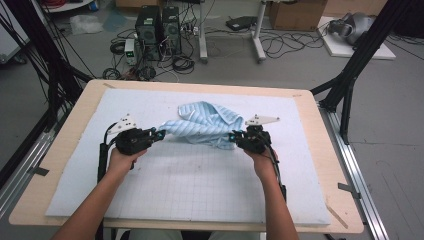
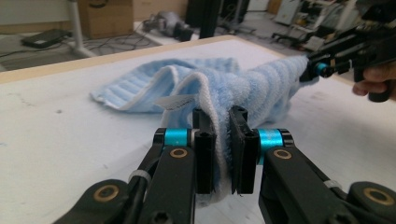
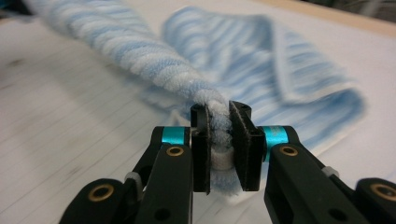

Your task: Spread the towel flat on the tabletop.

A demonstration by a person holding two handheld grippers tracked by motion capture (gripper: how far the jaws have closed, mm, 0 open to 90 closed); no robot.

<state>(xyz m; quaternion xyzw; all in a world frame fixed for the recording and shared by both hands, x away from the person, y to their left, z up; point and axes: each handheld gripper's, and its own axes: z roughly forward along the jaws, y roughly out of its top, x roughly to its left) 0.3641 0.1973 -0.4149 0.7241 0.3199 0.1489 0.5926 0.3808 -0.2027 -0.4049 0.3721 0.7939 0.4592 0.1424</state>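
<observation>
A light blue striped towel (image 1: 205, 125) lies crumpled on the white gridded mat (image 1: 190, 175), stretched between my two grippers. My left gripper (image 1: 159, 134) is shut on the towel's left end; in the left gripper view the cloth's white-edged hem (image 2: 223, 140) is pinched between the black jaws (image 2: 222, 154). My right gripper (image 1: 233, 137) is shut on the towel's right end; in the right gripper view a bunched roll of cloth (image 3: 219, 130) sits squeezed between the jaws. The other gripper (image 2: 327, 67) holds the far end in the left gripper view.
The mat lies on a light wooden table (image 1: 70, 125). Black frame posts (image 1: 355, 60) stand at the table's back corners. Computer towers (image 1: 157, 30), cables and cardboard boxes (image 1: 297, 12) sit on the floor beyond the far edge.
</observation>
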